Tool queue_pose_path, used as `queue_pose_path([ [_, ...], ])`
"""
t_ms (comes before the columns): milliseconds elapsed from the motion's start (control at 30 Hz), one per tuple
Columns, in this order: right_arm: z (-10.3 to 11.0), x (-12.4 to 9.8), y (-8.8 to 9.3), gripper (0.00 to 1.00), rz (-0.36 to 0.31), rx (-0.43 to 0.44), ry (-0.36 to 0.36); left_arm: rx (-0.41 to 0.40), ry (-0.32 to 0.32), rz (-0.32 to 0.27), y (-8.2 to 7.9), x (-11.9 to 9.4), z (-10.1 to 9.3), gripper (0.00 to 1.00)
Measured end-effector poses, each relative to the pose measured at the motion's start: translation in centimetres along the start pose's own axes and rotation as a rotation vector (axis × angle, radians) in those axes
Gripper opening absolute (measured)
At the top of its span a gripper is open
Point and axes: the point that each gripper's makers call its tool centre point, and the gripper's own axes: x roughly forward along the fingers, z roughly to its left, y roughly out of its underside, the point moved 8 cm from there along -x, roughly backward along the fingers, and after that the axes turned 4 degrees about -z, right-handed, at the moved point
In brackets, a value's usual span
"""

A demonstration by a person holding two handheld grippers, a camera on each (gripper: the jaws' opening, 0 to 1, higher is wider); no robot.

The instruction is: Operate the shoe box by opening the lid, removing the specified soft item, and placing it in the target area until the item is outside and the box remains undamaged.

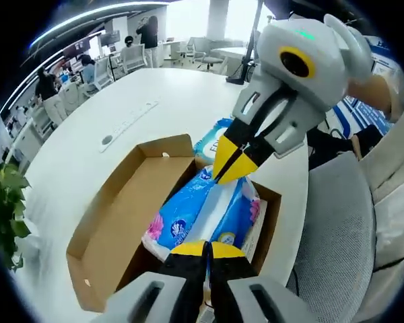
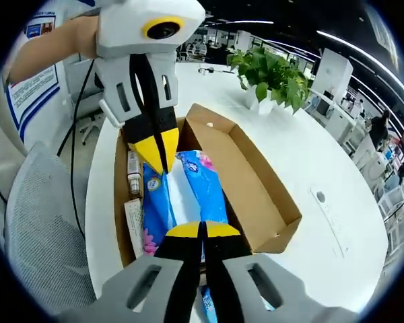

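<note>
Left tool [image 1: 205,247] and right tool [image 2: 202,230], each with yellow tips together on opposite ends of the blue tissue pack [image 1: 202,212] lying inside the open cardboard box [image 1: 114,222] on the white tabletop [image 1: 114,114].

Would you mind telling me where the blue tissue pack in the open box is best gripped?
Grip the blue tissue pack at its two short ends, from above. It lies flat along the open cardboard box, whose walls block its long sides. The left gripper and right gripper already sit at those ends.
</note>
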Motion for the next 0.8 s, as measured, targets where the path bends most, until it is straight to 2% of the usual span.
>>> queue_pose_path([
  [233, -0.2, -2.1, -0.5, 0.00, -0.017, -0.024, 0.008, 0.021, 0.002, -0.025, -1.8, -1.2, -0.9, 0.00],
  [433, -0.6, -4.2, -0.4, 0.00, -0.023, -0.027, 0.014, 0.033, 0.017, -0.041, -3.3, -1.4, -1.7, 0.00],
  [800, -1.4, -7.8, 1.5, 0.00, 0.008, -0.037, 0.027, 0.056, 0.074, -0.066, -6.5, 0.2, -3.7, 0.00],
])
